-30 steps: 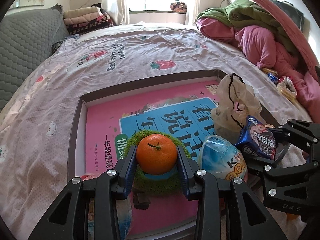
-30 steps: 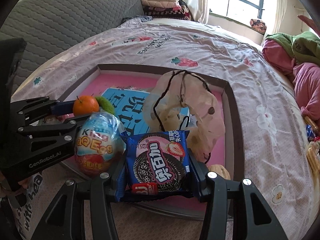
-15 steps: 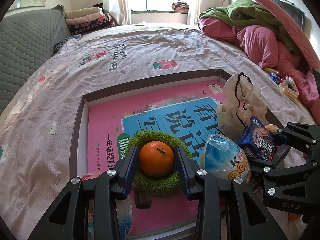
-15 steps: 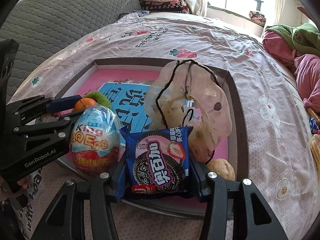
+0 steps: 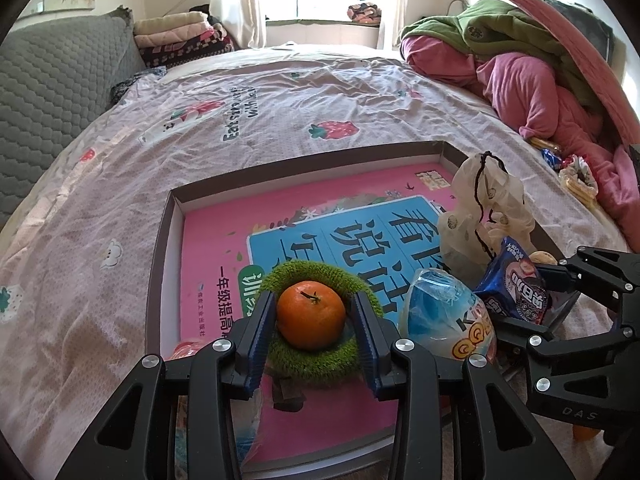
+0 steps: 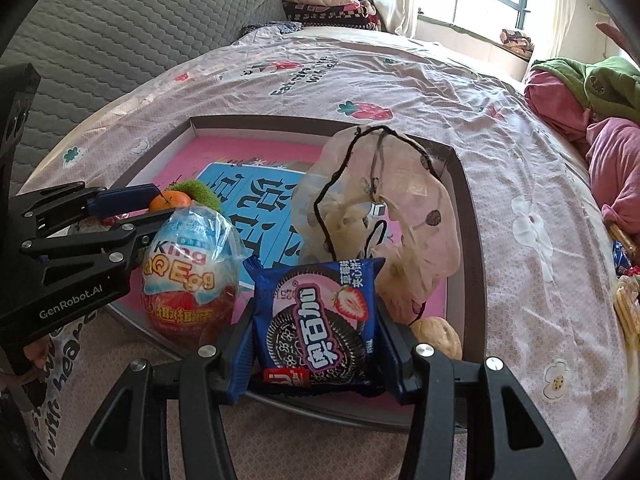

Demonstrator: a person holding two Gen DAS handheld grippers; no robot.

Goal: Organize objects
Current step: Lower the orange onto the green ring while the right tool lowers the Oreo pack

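Observation:
An orange tangerine (image 5: 311,315) rests in a green fuzzy ring (image 5: 308,360) on the pink book (image 5: 224,240) inside the shallow brown tray (image 5: 160,248). My left gripper (image 5: 312,320) stands open around the tangerine, with small gaps on both sides; it also shows in the right wrist view (image 6: 132,208). My right gripper (image 6: 316,336) is shut on a blue cookie packet (image 6: 320,324), held over the tray's near edge. A wrapped King QQ Egg (image 6: 188,272) stands between the two grippers.
A crumpled translucent bag with black cord (image 6: 380,216) lies in the tray's right side, with a walnut (image 6: 436,336) beside it. Snacks (image 5: 576,176) and piled pink and green bedding (image 5: 540,72) lie at the right. A grey headboard (image 5: 48,88) is at the left.
My left gripper lowered the tangerine into the green ring and opened off it. The right gripper moved slightly forward over the tray, still holding the cookie packet.

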